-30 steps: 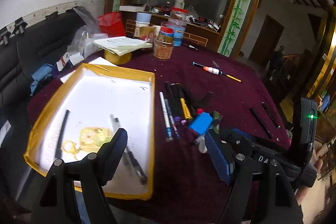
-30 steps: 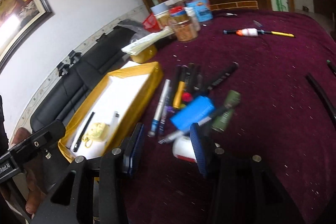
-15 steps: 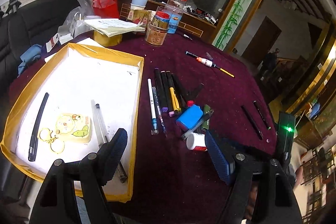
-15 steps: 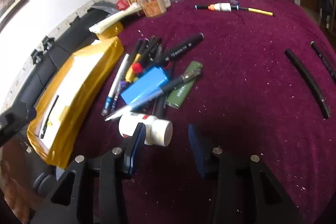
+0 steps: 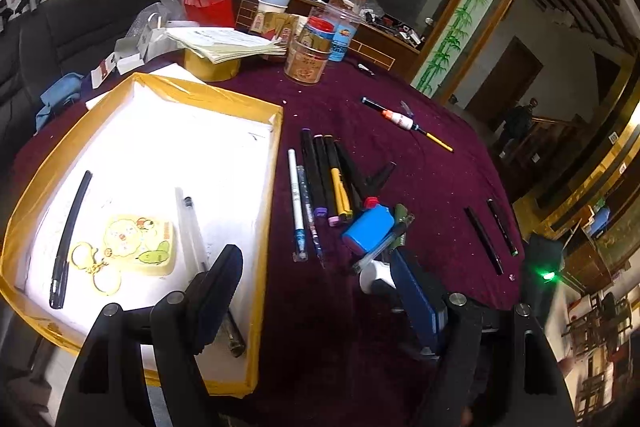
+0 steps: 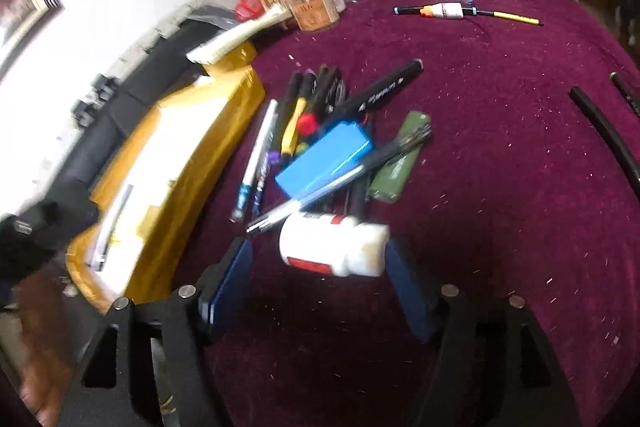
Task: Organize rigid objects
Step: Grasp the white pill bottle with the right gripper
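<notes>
A yellow-rimmed tray [image 5: 272,195] with a white floor holds a black pen [image 5: 70,235], a cartoon keychain [image 5: 136,243] and a clear pen [image 5: 192,231]. Right of it lies a heap of pens and markers [image 5: 324,183], a blue box [image 5: 368,229] and a green lighter [image 6: 398,167]. A white bottle [image 6: 332,245] lies on its side between the fingers of my open right gripper [image 6: 320,269]; touching cannot be told. My open, empty left gripper [image 5: 316,291] hovers over the tray's near right edge.
Jars [image 5: 310,53], a paper stack [image 5: 228,43] and a red bag [image 5: 208,3] crowd the table's far side. A glue pen [image 5: 404,121] and two black sticks [image 5: 484,239] lie on the maroon cloth [image 6: 500,187] to the right. A black sofa [image 5: 60,31] stands to the left.
My right gripper has moved forward and down until the white bottle lies between its fingers. My left gripper has drawn back and risen a little above the tray.
</notes>
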### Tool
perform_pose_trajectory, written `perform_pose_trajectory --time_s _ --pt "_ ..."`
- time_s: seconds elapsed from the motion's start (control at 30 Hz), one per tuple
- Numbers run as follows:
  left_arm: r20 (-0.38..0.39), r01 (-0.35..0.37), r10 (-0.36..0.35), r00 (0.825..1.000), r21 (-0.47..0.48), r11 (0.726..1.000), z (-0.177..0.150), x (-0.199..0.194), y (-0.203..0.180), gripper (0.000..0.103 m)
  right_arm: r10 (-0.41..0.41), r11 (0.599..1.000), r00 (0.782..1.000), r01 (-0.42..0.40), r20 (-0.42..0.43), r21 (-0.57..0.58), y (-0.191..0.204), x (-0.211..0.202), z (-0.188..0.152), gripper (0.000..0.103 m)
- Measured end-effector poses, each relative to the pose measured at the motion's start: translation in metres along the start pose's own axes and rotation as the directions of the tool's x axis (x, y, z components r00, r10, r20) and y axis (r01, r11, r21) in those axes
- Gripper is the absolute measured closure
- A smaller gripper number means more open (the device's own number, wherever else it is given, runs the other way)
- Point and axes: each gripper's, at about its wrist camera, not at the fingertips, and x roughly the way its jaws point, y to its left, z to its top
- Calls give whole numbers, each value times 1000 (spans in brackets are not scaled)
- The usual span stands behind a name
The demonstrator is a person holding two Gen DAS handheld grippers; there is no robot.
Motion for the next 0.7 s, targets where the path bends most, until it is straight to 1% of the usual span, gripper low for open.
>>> perform_pose_trajectory --time_s 0.1,0.13,0.17,0.2,0.27,0.33,0.4,0.43,0.47,0.5,0.6,0.67,0.7 --pt "0 -9 9 1000 -2 1000 0 -1 2 24 -119 992 993 119 3 -27 15 16 -1 33" --pt "1 -8 8 1000 1 1000 0 -2 3 24 -144 989 990 144 6 -27 15 19 1 33" --pt "3 -8 8 1000 6 1000 -1 -3 2 24 -149 989 989 149 4 -16 12 21 2 34" --pt "3 -9 9 1000 16 1000 -1 -3 1 24 -136 991 991 136 -5 2 6 22 3 44" --pt "0 -3 3 1000 35 999 -1 -3 -3 24 -106 994 994 106 -13 17 -4 19 5 44" --pt "-14 13 -12 1000 61 998 1 3 -10 23 -124 992 992 124 1 6 -14 10 4 44" --pt "-43 41 -36 998 115 993 5 14 -25 23 -125 992 992 124 32 6 -28 -5 2 44" --pt "-53 53 -46 998 136 989 7 20 -30 23 -147 989 988 146 51 10 -37 -14 1 44" --pt "-74 62 -50 996 168 984 9 29 -39 23 -175 985 982 175 70 15 -44 -21 1 44" --pt "-107 58 -37 994 203 977 9 43 -49 23 -216 976 972 215 94 20 -54 -29 1 44" --pt "-163 77 -32 986 277 958 7 72 -68 23 -282 959 950 279 132 45 -75 -42 0 44" --pt "-212 78 -11 977 314 946 2 96 -76 23 -273 962 953 266 129 64 -83 -44 -2 44" --pt "-239 75 5 971 324 943 -1 109 -78 27 -267 963 955 260 129 69 -84 -43 -5 44"
